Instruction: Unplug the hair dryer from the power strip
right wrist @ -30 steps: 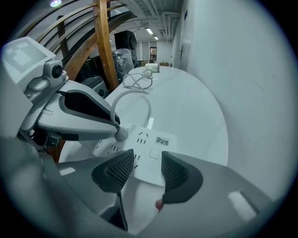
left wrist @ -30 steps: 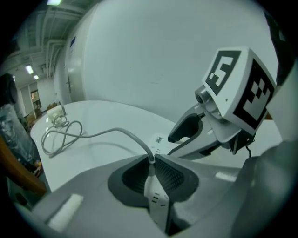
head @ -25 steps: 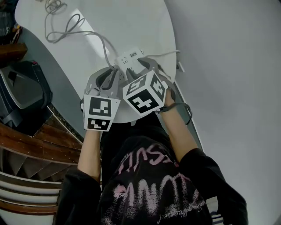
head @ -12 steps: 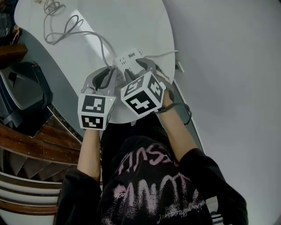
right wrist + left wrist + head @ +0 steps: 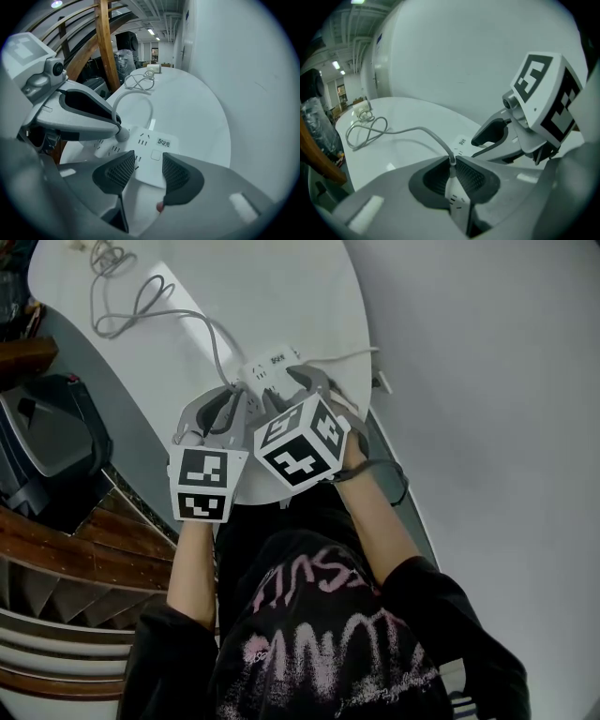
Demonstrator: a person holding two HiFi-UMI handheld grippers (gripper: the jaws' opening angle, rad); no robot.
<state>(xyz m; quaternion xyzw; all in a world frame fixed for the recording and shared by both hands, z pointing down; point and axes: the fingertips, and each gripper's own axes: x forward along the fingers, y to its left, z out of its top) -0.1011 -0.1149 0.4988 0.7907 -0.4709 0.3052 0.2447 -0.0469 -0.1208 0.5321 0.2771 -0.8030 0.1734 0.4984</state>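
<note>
The white round desk (image 5: 309, 296) carries all the parts, and the work area lies at its near edge, directly in front of the person. Both tongs are brought together there, side by side, so that one can brace while the other pulls. The right tongs (image 5: 149, 159) are spread and set over the near end of the strip (image 5: 270, 365), with one pad to each side of its push-button. This placement appears intended to hold the strip down against the pull, but it cannot be told whether the pads actually bear on the casing. The left tongs (image 5: 452, 165) are pressed together, pinching the plug (image 5: 457, 199) between the ribbed pads. They lie just beside the right tongs, at the strip's socket side. The strip lies flat, its sockets facing up and its own lead trailing off to the right desk edge. The cord (image 5: 412, 129) leaves the plug through the tips of the left tongs, arcs across the desk and ends in a loose coil (image 5: 122, 306) at the far edge. The slack means that a pull on the plug should not drag anything else. The dryer itself cannot be made out. It cannot be told whether the plug's pins sit in a socket or have cleared it.
</note>
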